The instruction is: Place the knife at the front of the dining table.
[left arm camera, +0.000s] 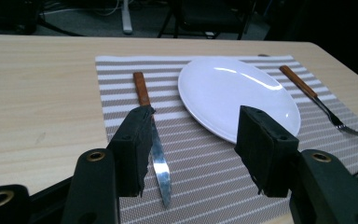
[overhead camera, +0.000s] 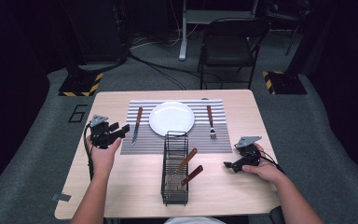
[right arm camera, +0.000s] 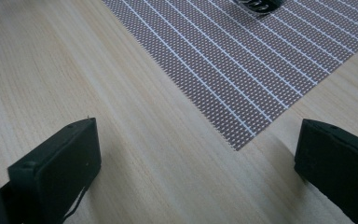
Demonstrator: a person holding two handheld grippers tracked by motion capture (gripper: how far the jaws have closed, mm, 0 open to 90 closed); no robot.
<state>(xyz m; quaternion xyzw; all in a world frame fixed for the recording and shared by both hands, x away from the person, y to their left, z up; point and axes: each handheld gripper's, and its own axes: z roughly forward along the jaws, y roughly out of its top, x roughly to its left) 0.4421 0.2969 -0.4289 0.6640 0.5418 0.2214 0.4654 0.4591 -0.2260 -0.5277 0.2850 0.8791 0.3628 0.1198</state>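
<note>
A white plate sits in the middle of a striped placemat. A wooden-handled knife lies left of the plate. To the plate's right lies a fork, whose tines reach toward the mat's near edge. My left gripper hovers open just above the mat's left side, its left jaw over the knife blade. My right gripper is open low over bare wood by the mat's near right corner, holding nothing.
A black wire caddy stands at the near middle of the table with two wooden-handled utensils leaning in it. A folding chair and cables are on the floor beyond the table's far edge.
</note>
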